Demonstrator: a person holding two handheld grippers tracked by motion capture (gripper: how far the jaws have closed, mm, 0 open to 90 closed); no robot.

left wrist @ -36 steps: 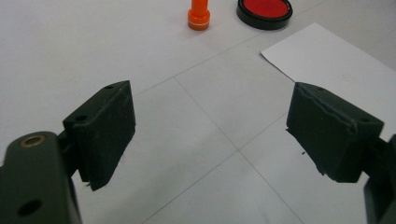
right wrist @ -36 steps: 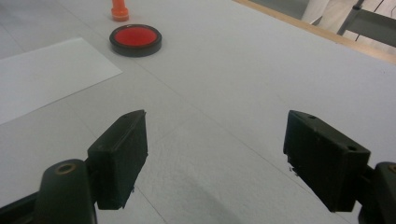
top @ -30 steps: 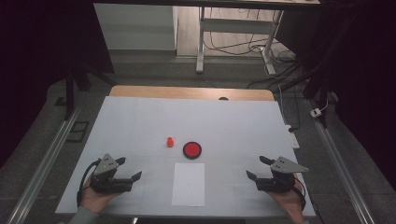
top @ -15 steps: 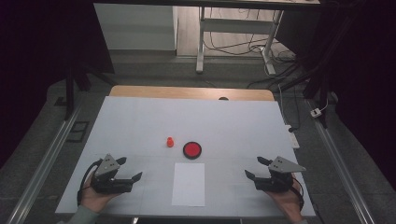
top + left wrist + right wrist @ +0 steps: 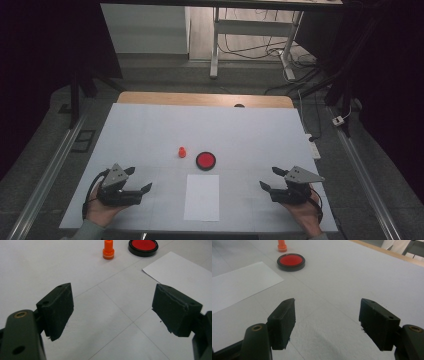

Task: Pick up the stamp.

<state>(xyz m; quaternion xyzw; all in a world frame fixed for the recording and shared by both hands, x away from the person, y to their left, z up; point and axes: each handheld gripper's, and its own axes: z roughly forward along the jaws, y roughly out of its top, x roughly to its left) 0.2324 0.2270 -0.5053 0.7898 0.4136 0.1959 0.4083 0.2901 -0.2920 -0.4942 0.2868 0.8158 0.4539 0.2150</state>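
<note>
High view: wide table (image 5: 150, 130) under a white cover, wooden edge bare along the far side. Near the front edge, at the middle, a white rectangular sheet of paper (image 5: 202, 197), lying flat and blank. Just beyond its far end, a round black-rimmed ink pad (image 5: 205, 160) with a red inking face, lid off, nothing resting in it. Just to the left of the pad, apart from it, a small orange plastic stamp (image 5: 182, 151), standing upright.

Left gripper (image 5: 136, 181) at the front left corner of the table, right gripper (image 5: 267, 179) at the front right, each well apart from the 3 things between them. Both with jaws spread wide and holding nothing, both low over the cover.

Left gripper view: same orange stamp (image 5: 108, 250) upright ahead and slightly left of centre, pad (image 5: 143, 246) to its right, corner of the paper (image 5: 180, 275) beside the right-hand jaw. Right gripper view: pad (image 5: 291, 262) and stamp (image 5: 282, 246) far ahead to the left.

Judged step: the very start, nothing yet grasped, stamping work likely ahead. Next move probably calls for 1 gripper, seemingly the left as the nearer, to travel forward to the stamp, straddle its narrow body and close on it without tipping it; then a press into the pad's red face, then down on the paper.
</note>
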